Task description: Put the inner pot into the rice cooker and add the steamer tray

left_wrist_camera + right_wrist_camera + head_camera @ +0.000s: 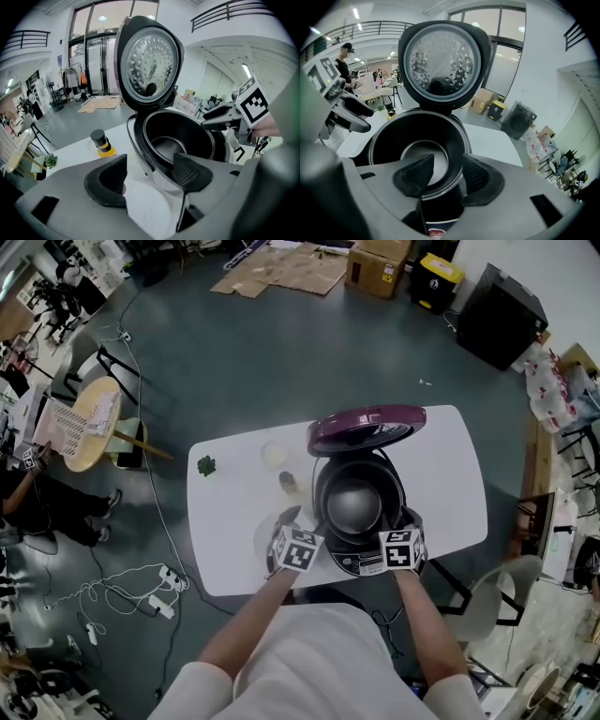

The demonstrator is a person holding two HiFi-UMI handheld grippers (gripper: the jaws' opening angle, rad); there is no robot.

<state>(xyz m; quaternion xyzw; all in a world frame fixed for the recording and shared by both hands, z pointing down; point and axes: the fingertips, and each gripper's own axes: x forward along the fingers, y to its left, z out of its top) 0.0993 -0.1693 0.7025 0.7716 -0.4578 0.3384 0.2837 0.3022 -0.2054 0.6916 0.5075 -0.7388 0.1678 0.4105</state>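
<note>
The rice cooker [358,562] stands on the white table [450,465] with its front panel towards the person and its maroon lid [366,427] swung up on the far-side hinge, so the dimpled inner face looks back at them. The inner pot [354,505] is already down in the cooker's well, sitting upright. Its mouth faces straight up, its axis is vertical, and its rim looks level with the cooker's collar.

The left gripper [150,173] hovers at the cooker's near-left corner, tilted downward, with its jaws spread wide and nothing caught in them. Showing through the gap is a white round steamer tray [150,208], which lies flat on the table just beside the cooker's left wall.

The right gripper [447,176] is at the cooker's near-right edge, also angled down. Its jaws are parted, one pad over the pot's hollow and the other outside the rim. The rim runs through the gap, and neither pad presses on it.

Left of the cooker, a little farther back, stands a small bottle [101,143] with a black cap and yellow base. Farther left still is a small green sprig [205,465].
</note>
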